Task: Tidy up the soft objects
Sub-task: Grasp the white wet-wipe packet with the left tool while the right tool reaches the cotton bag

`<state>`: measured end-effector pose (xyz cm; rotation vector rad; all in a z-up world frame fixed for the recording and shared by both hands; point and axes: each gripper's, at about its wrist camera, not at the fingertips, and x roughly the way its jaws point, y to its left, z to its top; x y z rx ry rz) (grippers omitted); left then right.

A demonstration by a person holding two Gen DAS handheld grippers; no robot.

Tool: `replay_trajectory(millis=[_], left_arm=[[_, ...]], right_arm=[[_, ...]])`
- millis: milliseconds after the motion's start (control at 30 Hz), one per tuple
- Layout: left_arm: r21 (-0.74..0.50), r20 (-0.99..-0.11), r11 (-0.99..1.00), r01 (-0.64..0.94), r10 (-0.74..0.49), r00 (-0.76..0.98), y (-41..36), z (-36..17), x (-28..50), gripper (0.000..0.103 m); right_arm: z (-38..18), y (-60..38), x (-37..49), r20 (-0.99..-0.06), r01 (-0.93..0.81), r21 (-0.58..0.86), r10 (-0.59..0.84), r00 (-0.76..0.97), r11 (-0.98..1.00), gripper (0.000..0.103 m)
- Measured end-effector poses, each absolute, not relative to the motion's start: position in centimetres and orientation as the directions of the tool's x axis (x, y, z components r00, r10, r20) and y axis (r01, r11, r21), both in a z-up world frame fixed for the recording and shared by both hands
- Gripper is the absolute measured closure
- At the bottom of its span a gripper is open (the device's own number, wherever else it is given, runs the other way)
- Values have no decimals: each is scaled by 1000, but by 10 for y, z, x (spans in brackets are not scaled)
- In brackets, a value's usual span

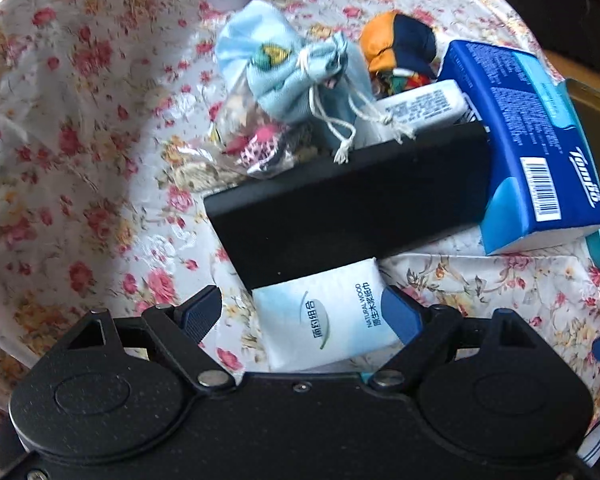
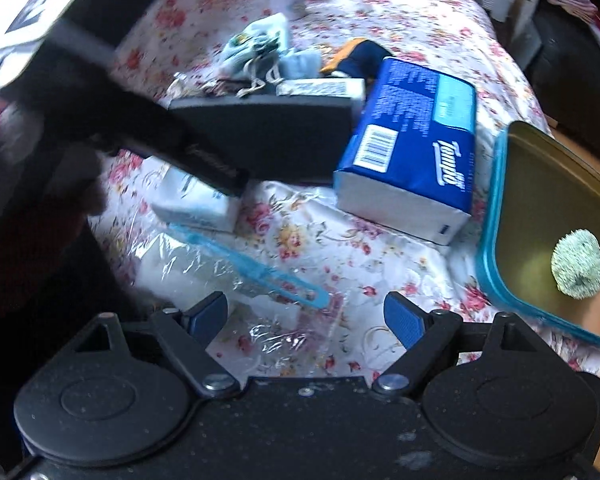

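Note:
My left gripper (image 1: 300, 312) is open and points down over a white tissue pack (image 1: 320, 320) that lies on the floral cloth. The pack sits between the fingers, close to the right one, with a gap at the left. In the right wrist view the same pack (image 2: 196, 208) shows under that tool's black body (image 2: 148, 120). My right gripper (image 2: 306, 312) is open above a clear plastic zip bag (image 2: 228, 280) with a blue strip, and nothing is held. A light blue drawstring pouch (image 1: 296, 76) and an orange and navy cloth item (image 1: 396, 40) lie further back.
A black box (image 1: 348, 204) lies just beyond the tissue pack, beside a blue Tempo tissue pack (image 1: 528, 136). A small white pack (image 1: 420, 106) and a clear bag of pink items (image 1: 252, 148) sit behind it. At the right, a teal-rimmed tray (image 2: 496, 216) holds a green fuzzy ball (image 2: 578, 264).

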<state>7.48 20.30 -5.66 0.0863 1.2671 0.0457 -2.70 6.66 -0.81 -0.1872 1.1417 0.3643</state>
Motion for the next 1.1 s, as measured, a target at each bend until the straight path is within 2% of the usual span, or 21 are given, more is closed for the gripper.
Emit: replay_trajectory(millis=[200, 333, 467, 567, 833, 867, 900, 933, 1100], left_arm=[[-61, -975, 997, -49, -49, 217, 218, -75, 81, 17], [-111, -977, 991, -79, -95, 190, 228, -79, 83, 20], [-104, -986, 992, -77, -93, 135, 228, -89, 87, 22], [-77, -987, 996, -34, -72, 142, 223, -89, 89, 28], [-56, -985, 998, -15, -52, 166, 218, -93, 92, 27], [-52, -984, 999, -11, -49, 169, 213, -93, 93, 26], [-53, -984, 999, -10, -51, 170, 212, -93, 93, 24], [-58, -984, 998, -11, -55, 169, 209, -93, 93, 22], [-66, -984, 998, -13, -63, 166, 207, -94, 95, 17]], right_arm=[[-12, 76, -32, -915, -451, 4, 185, 359, 893, 18], [-16, 86, -34, -913, -498, -27, 182, 366, 867, 18], [-20, 94, -37, -911, -545, -43, 191, 365, 837, 18], [-25, 101, -36, -915, -572, -60, 184, 360, 818, 18], [-47, 118, -35, -927, -640, -75, 184, 328, 765, 15], [-50, 118, -33, -927, -639, -72, 184, 325, 766, 17], [-51, 117, -32, -928, -636, -63, 189, 321, 769, 27], [-52, 116, -29, -932, -631, -51, 190, 308, 774, 31], [-52, 100, -26, -935, -605, 6, 219, 279, 797, 42]])
